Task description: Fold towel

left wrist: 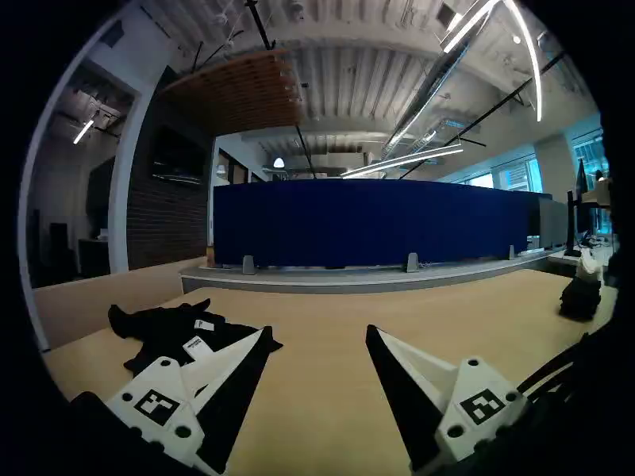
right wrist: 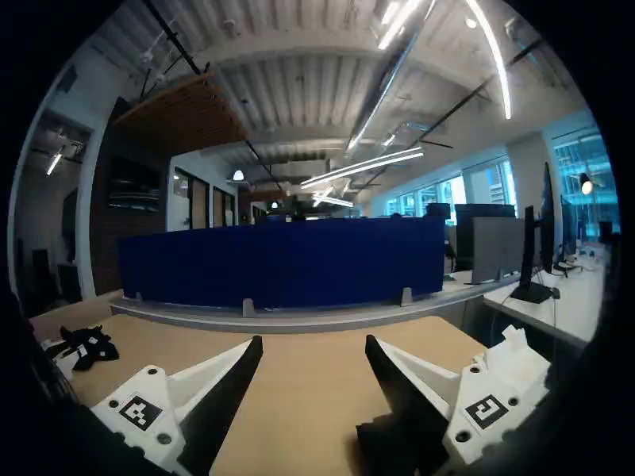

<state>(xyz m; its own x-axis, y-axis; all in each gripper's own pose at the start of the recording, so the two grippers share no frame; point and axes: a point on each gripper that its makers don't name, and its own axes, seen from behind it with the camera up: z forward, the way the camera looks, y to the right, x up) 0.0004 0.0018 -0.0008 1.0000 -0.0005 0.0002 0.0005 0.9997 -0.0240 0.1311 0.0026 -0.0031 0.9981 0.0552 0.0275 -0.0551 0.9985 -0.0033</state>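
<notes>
A crumpled black towel (left wrist: 178, 329) with white tags lies on the light wooden table (left wrist: 333, 373), at the left in the left gripper view. My left gripper (left wrist: 316, 333) hovers open just right of it, its left finger (left wrist: 230, 381) overlapping the cloth's near edge, nothing between the fingers. The same black towel (right wrist: 89, 345) appears small and far to the left in the right gripper view. My right gripper (right wrist: 313, 343) stands open over bare tabletop (right wrist: 309, 397). A dark shape (right wrist: 381, 446) sits under its right finger; I cannot tell what it is.
A blue divider panel (left wrist: 373, 222) runs along the table's far edge on a grey ledge. A black bundle (left wrist: 581, 297) with something white on top sits at the table's right end. Desks with monitors (right wrist: 540, 238) stand beyond the table on the right.
</notes>
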